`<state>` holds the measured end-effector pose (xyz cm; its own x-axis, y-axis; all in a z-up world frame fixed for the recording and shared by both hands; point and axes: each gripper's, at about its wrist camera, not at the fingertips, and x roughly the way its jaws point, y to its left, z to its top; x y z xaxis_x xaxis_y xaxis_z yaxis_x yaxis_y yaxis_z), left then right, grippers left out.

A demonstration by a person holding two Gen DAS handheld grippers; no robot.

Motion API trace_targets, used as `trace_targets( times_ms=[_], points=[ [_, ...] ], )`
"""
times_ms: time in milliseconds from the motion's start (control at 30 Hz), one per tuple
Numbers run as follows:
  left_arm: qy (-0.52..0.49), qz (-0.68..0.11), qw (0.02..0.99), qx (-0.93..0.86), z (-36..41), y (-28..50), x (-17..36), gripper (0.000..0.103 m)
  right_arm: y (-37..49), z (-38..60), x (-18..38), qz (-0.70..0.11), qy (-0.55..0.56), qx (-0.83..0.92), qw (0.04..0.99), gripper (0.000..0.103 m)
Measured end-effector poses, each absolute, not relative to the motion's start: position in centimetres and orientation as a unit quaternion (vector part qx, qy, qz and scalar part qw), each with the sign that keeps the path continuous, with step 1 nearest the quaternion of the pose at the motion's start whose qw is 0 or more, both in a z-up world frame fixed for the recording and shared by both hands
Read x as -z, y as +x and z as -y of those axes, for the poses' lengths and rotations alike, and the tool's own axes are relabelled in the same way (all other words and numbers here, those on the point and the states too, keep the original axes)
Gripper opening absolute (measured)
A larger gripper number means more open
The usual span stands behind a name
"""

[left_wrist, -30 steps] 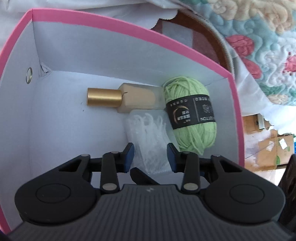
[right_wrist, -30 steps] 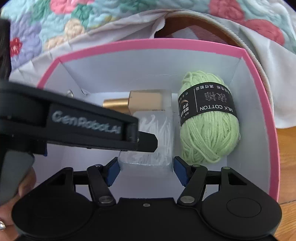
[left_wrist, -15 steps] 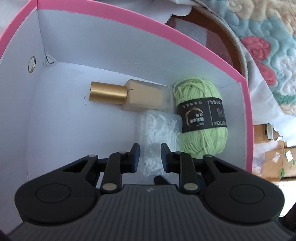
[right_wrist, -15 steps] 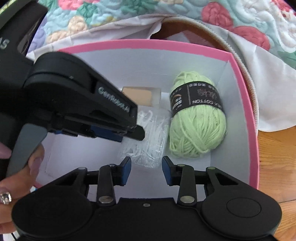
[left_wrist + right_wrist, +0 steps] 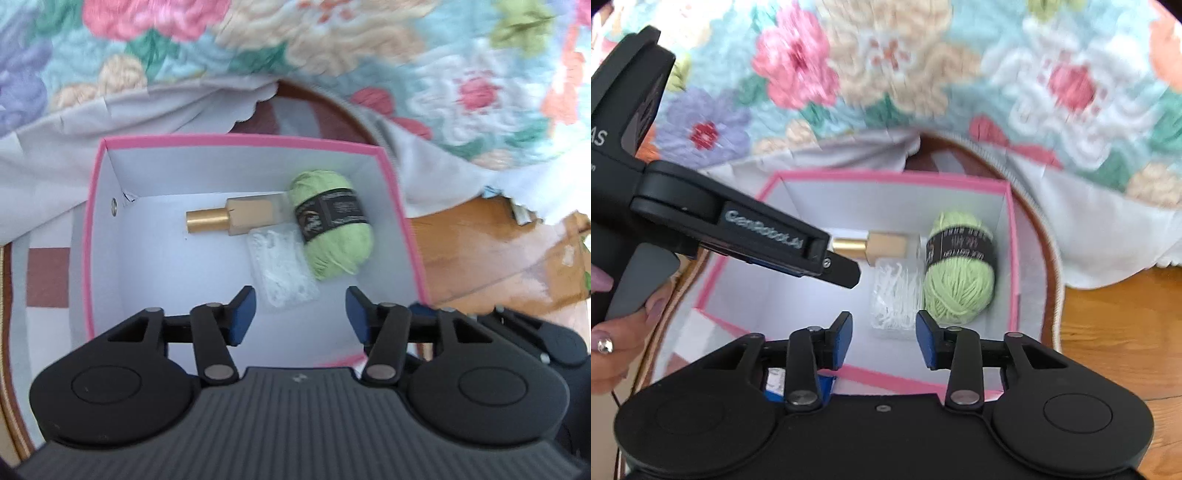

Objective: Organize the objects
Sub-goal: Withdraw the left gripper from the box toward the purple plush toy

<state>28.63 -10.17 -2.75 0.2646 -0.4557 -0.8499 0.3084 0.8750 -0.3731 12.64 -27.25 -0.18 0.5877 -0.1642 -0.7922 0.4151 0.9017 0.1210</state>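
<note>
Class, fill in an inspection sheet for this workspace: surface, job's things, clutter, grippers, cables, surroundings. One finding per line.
Surface: wooden floor at right; the pink-rimmed box sits in an open brown case.
Job's things: green yarn ball, gold-capped bottle and clear packet of white pieces lie close together on the box floor, right of centre.
Clutter: torn cardboard on the floor.
Grippers: left gripper and right gripper both open, empty, above the box's near side.
Cables: nothing seen.
Surroundings: floral quilt with white cloth draped behind.
</note>
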Motion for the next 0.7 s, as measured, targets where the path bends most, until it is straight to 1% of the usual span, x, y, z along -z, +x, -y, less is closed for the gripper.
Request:
trace_targets(
  times_ms=[67,300,467,533,633,700],
  points=[
    [-0.057,-0.548,0.797,0.248,9.1,27.6,0.4,0.059,12.2,26.9,-1.3,-0.416,0.138,0.169,0.883,0.046],
    [-0.023,-0.54,0.802,0.255,7.4,23.1,-5.5,0.065,7.8,24.8,-6.8,-0.393,0.138,0.152,0.896,0.048],
    [-0.018,-0.54,0.799,0.264,6.1,19.7,-8.4,0.07,5.1,22.3,-10.2,-0.385,0.131,0.126,0.905,0.057],
    [-0.017,-0.539,0.799,0.267,5.7,18.3,-9.4,0.071,3.8,21.4,-11.3,-0.384,0.125,0.114,0.908,0.062],
    [-0.013,-0.53,0.805,0.267,5.1,16.2,-10.8,0.076,1.5,20.0,-12.7,-0.378,0.112,0.101,0.913,0.069],
    [-0.005,-0.529,0.806,0.266,5.0,14.8,-11.4,0.077,-0.1,19.3,-13.3,-0.372,0.104,0.095,0.918,0.073]
  ],
)
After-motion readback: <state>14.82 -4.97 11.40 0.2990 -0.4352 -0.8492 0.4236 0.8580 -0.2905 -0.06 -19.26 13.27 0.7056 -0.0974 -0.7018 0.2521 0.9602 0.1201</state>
